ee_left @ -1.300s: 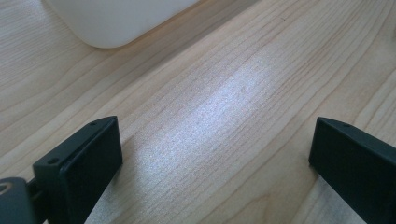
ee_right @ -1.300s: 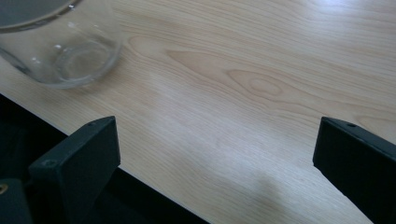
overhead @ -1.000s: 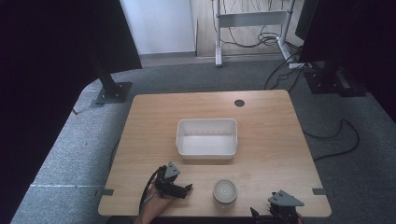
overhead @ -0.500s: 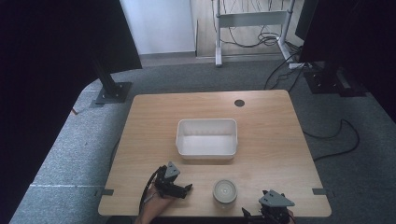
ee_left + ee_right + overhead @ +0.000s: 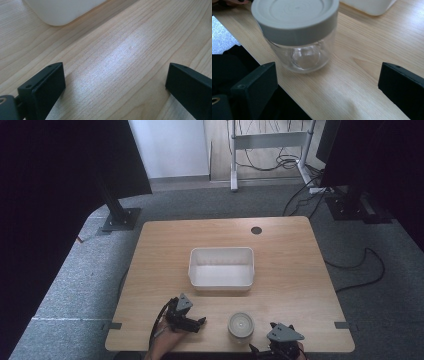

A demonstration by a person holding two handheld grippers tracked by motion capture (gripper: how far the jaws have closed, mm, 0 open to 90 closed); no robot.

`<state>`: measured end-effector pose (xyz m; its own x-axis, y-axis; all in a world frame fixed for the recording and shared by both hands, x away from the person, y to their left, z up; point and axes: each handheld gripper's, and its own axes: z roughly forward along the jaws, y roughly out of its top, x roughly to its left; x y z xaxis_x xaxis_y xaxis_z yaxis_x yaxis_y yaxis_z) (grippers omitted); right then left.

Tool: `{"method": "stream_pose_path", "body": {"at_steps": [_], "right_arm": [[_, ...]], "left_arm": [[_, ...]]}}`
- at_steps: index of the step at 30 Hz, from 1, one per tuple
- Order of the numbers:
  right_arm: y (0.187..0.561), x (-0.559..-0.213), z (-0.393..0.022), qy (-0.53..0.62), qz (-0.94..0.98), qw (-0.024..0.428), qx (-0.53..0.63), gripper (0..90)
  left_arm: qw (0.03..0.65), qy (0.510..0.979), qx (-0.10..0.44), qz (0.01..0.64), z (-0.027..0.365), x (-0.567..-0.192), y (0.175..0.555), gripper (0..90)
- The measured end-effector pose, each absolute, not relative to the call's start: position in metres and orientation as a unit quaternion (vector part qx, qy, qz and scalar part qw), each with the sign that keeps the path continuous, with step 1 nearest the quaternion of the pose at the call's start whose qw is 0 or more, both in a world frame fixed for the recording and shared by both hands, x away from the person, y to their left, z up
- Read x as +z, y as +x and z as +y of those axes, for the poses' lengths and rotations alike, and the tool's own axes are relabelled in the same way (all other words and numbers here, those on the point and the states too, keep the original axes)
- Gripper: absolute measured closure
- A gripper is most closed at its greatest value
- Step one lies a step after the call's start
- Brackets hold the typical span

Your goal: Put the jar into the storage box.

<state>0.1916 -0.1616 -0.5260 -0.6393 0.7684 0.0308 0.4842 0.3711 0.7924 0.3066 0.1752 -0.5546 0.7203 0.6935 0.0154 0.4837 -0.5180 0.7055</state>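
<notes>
A clear glass jar with a grey lid stands near the table's front edge. In the right gripper view the jar is close ahead, just beyond the jaws and toward the left one. My right gripper is open, with bare wood between its fingers; from above the right gripper sits at the front edge, right of the jar. Left of the jar, my left gripper rests low over the table. The left gripper is open over bare wood.
A white rectangular tub sits at the table's middle; its rounded corner shows in the left gripper view. A round cable hole lies at the back. Grey carpet surrounds the wooden table.
My right gripper has moved left along the front edge toward the jar. The left gripper and the jar have stayed where they were.
</notes>
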Motion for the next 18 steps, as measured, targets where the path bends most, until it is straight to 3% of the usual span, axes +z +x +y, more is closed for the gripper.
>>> {"method": "stream_pose_path", "body": {"at_steps": [18], "right_arm": [[0.202,-0.531,-0.141,0.360,0.816,0.165,0.421,2.0]], "left_arm": [[0.351,0.858,0.149,0.343,0.175,-0.555,0.307,2.3]]}}
